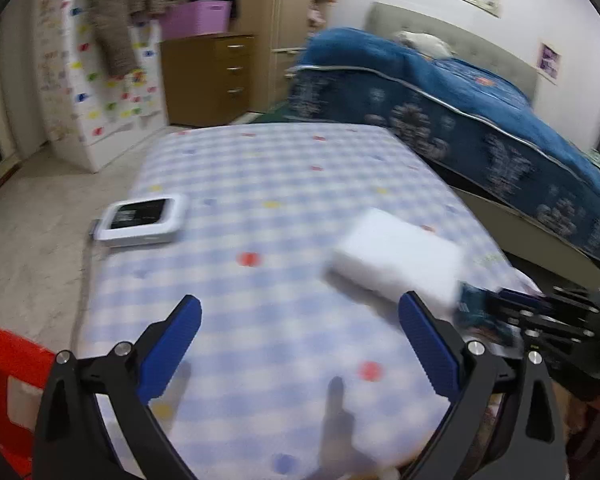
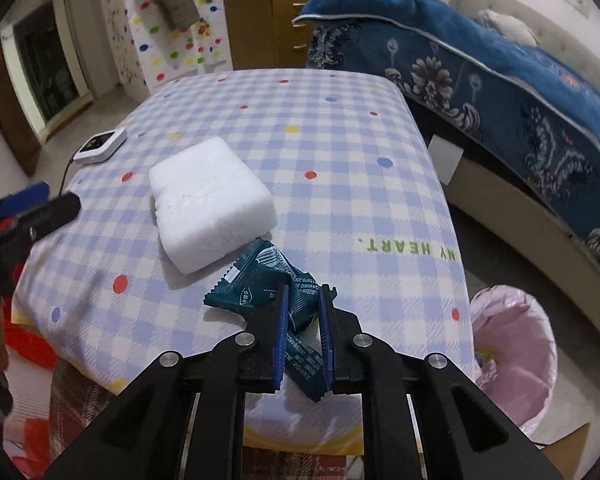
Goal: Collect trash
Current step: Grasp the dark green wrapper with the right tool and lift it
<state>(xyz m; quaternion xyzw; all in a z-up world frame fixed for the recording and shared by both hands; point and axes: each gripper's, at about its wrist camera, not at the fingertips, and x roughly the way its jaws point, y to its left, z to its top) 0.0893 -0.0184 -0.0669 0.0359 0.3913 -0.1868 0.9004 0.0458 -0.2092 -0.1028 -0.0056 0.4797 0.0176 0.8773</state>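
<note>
A white foam block lies mid-table on the blue checked cloth; it also shows in the left wrist view. A dark teal snack wrapper lies just in front of it. My right gripper is shut on the wrapper's near part, low at the table's front edge. My left gripper is open and empty above the cloth, left of the foam block; one of its fingers shows in the right wrist view. The left wrist view is blurred.
A bin with a pink bag stands on the floor right of the table. A small white device with a cable sits at the table's left edge. A bed with a blue blanket is on the right, red furniture at left.
</note>
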